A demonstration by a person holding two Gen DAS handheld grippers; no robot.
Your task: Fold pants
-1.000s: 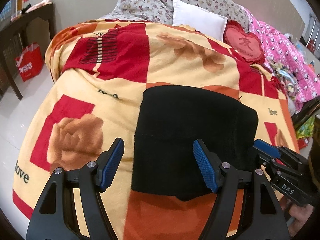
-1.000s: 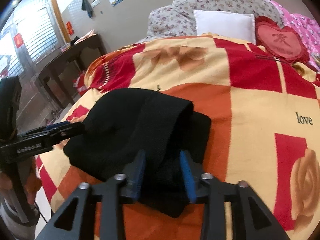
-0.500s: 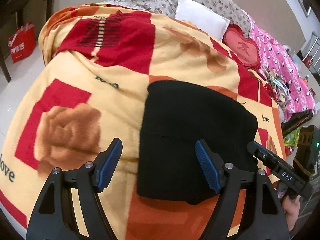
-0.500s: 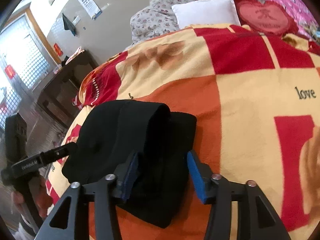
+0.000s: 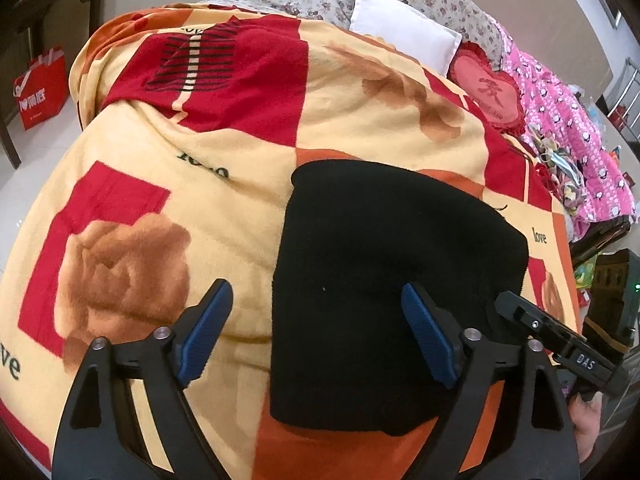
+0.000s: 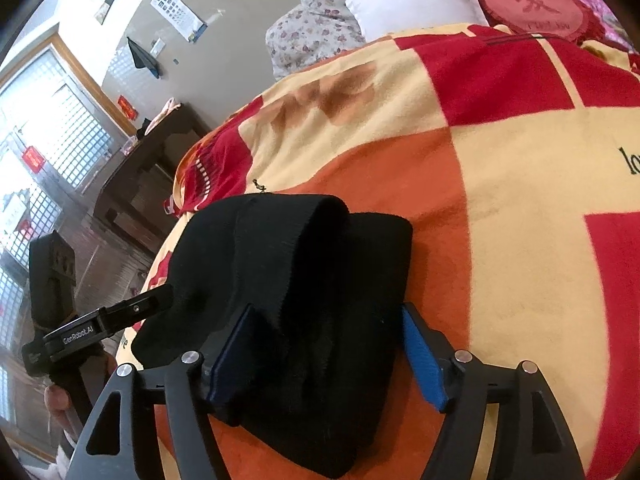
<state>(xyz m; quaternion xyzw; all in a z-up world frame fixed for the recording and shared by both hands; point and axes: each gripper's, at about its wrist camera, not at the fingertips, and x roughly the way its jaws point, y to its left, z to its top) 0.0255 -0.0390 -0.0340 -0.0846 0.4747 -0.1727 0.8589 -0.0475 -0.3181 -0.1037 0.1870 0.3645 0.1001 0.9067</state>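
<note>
right hand-held gripper (image 6: 326,354) just spread open off folded black fleece pants (image 5: 396,292), left hand-held gripper (image 5: 316,336) open too; fold prob done.

Each hand-held gripper, left (image 5: 316,334) and right (image 6: 326,354), has black triangular-cutout arms, silver screws and ribbed blue pads (image 5: 426,344).
</note>
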